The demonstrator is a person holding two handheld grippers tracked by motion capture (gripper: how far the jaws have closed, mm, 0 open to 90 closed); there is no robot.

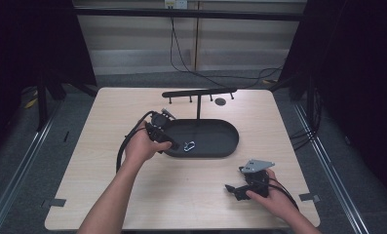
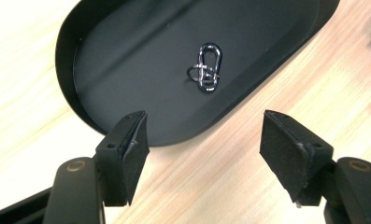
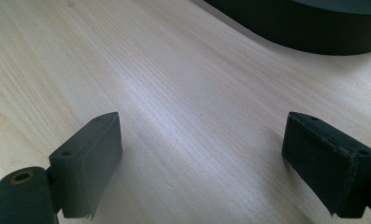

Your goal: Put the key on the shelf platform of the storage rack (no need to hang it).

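We see the left gripper [image 2: 204, 149] at the near rim of the black oval metal tray [image 2: 127, 56], jaws spread, nothing between them | small silver carabiner clip [image 2: 207, 67] lies inside the tray, apart from both jaws | right gripper [image 3: 202, 158] rests over the pale wooden table [image 3: 174, 93], its 2 jaws wide apart, empty

The right gripper [image 3: 202, 163] hung over the pale wooden worktop [image 3: 174, 93], its two black fingers [image 3: 87, 161] set wide apart with bare wood between them. The dark wall of a black tray [image 3: 304, 28] crossed the top right corner.
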